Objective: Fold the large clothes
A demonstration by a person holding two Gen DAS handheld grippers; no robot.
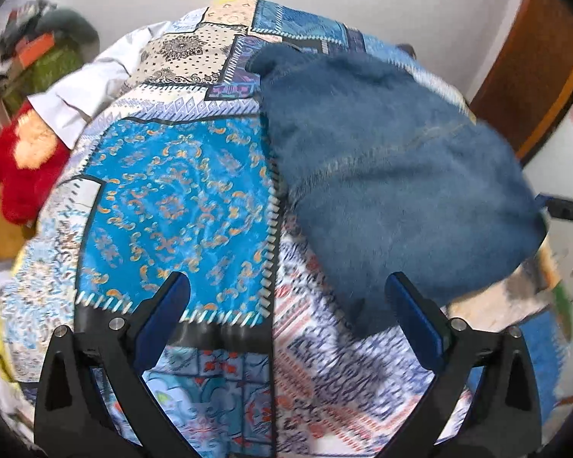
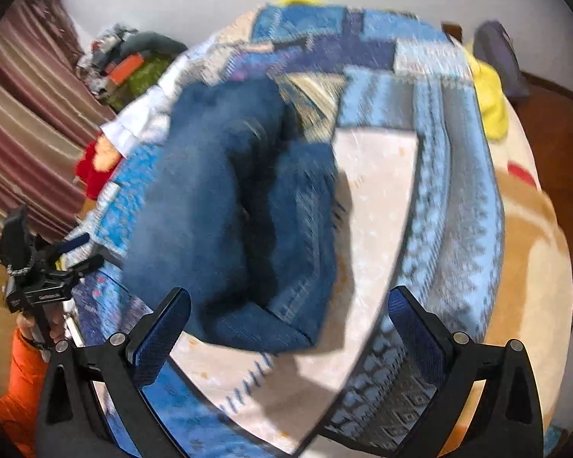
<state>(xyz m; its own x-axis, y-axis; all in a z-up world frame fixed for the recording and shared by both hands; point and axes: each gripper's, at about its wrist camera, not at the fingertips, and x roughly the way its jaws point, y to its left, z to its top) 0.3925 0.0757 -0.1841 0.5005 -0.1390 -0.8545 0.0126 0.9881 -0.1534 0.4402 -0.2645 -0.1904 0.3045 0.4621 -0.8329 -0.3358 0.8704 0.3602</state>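
Observation:
A pair of blue jeans (image 1: 382, 160) lies folded in a thick bundle on a patchwork bedspread (image 1: 172, 198). In the right wrist view the jeans (image 2: 225, 206) show doubled over, with a hem at the near edge. My left gripper (image 1: 286, 297) is open and empty, above the bedspread just left of the jeans. My right gripper (image 2: 290, 305) is open and empty, with the near fold of the jeans between and just beyond its fingers. The left gripper (image 2: 57, 263) also shows at the left of the right wrist view. Both views are blurred.
A white shirt (image 1: 88, 91) and a red plush toy (image 1: 23, 160) lie at the bed's far left. A yellow cloth (image 2: 489, 95) lies at the far right of the bed. A clutter pile (image 2: 133, 65) and a striped curtain (image 2: 26, 129) stand beyond. A wooden door (image 1: 527, 72) is at right.

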